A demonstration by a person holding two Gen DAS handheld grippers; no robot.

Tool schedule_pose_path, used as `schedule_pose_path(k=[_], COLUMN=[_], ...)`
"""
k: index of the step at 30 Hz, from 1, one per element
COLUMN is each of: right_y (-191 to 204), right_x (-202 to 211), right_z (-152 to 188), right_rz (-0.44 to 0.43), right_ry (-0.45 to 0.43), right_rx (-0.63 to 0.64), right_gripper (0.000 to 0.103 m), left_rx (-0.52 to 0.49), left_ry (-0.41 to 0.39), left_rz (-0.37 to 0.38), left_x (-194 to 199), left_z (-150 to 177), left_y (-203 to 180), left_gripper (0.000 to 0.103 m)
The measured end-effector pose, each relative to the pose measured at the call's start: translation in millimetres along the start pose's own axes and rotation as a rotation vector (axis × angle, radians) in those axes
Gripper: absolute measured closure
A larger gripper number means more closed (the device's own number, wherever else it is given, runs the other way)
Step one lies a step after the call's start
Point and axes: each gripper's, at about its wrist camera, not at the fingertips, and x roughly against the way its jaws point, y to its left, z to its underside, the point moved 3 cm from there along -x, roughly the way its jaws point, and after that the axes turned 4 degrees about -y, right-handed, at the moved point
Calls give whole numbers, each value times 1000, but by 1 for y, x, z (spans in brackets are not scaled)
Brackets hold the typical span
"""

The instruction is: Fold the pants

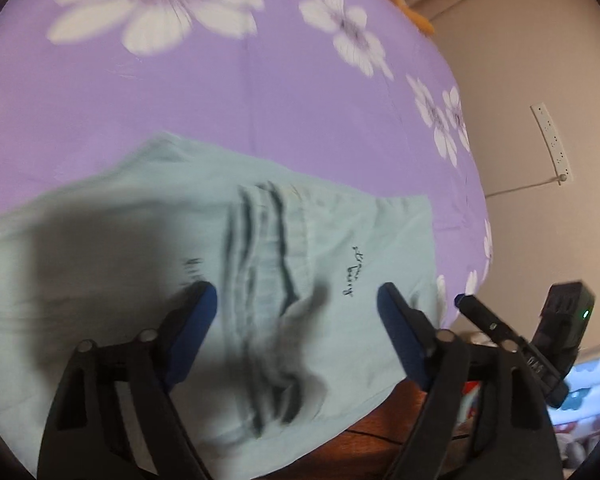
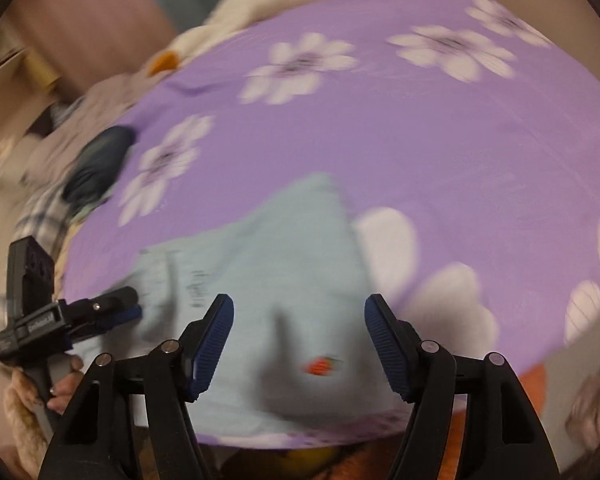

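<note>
Near the front edge of a purple bedsheet [image 1: 284,92] printed with white flowers lies one pair of pale blue-green pants [image 1: 148,240], soft cotton, folded into a rough rectangle with a bunched ridge of creases down its middle and small dark lettering on the cloth. From the right wrist view a small red motif shows on the fabric. Both frames are motion-blurred. One left gripper [image 1: 296,312] hovers low over the pants, its two black fingers with ribbed blue pads spread wide and holding nothing. One right gripper [image 2: 299,322] points the same way over the cloth, fingers likewise apart and empty. At the bed's far edge sits a white plush toy [image 2: 236,4] with orange parts.
</note>
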Motion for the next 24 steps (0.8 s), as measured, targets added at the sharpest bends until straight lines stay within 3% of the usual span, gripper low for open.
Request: schedule_pose_path(k=[2,4,5,8,10,12,15,21,24], right_y=[-13,-20,-23,-23,-20,-17,-11,16,23], right_x=[1,0,1,0,-3,-3,-6,-37,-53], right_z=[4,6,8,8,5,0,-11,-39,-46], right_rz=[11,19,26,40,66,76,72,42,108], right_ry=[0,1,2,-1,-7,-22,-37,-32,-22], right_rx=[-41,-64,-66,-61,-47,-28,10,86,129], right_gripper=[33,33,33,40,57,65,66,66,67], left_rx=[-26,-57,-53,-44,-70,-95,-102,-92,-108], left_ry=[6,-1,8,-12,-44,-65,-84,-68,-62], left_rz=[-16,-32,-30,-53,-101,-126,-116,-169,-193], left_x=[-12,-16,-20,-19,-8,6,15,4,4], left_z=[-3,-3,-2,3,8,15,23,19,21], left_y=[-7,-13,-14,-12,-14,-15,-11,2,2], left_gripper=[36,66,89,92,95,95,94,89,85])
